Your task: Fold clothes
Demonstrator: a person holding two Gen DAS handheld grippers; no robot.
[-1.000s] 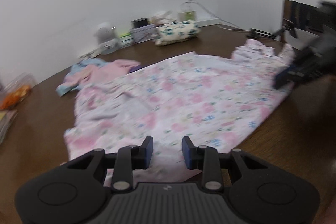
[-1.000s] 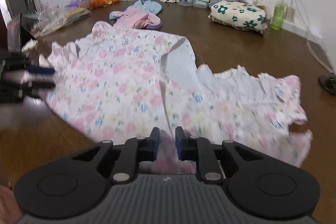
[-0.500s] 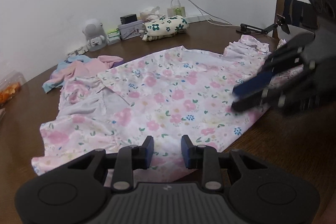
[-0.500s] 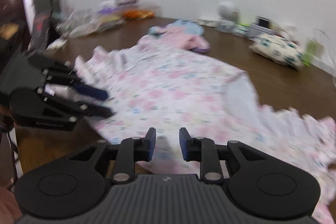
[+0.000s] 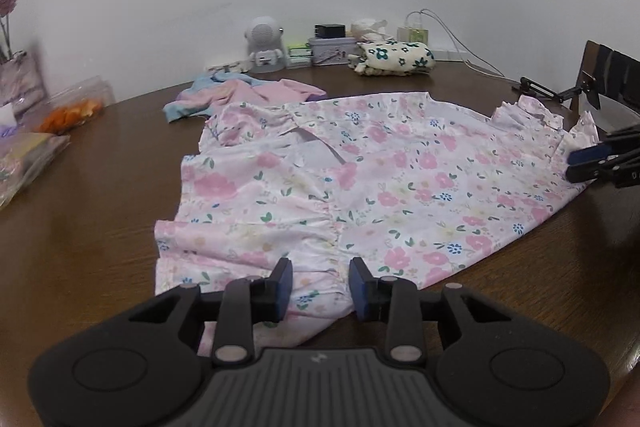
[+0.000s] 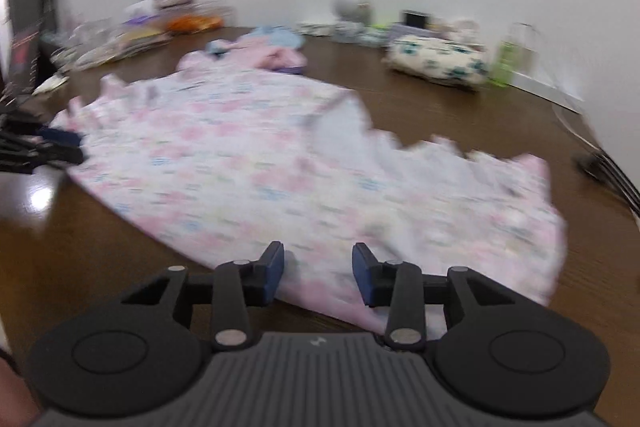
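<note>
On the table: everything I can see sits on a dark brown wooden table (image 5: 100,187).
Dress: a floral pink dress (image 5: 380,183) lies spread flat across the middle of that table, ruffled hem toward my right side.
Folded bundle: a cream cloth with dark flowers (image 5: 394,59) rests near the wall, well apart from the dress.
Pink and blue garment: it lies crumpled (image 5: 240,95) just beyond the dress's far edge.
My left gripper (image 5: 320,285): jaws apart and opening, over the dress's near edge; cloth shows in the gap, pads not pressing it.
My right gripper (image 6: 318,275): jaws apart and opening above the dress's near edge, nothing clamped; this view is blurred.
Small robot figure: white (image 5: 264,45), standing by the wall.
</note>
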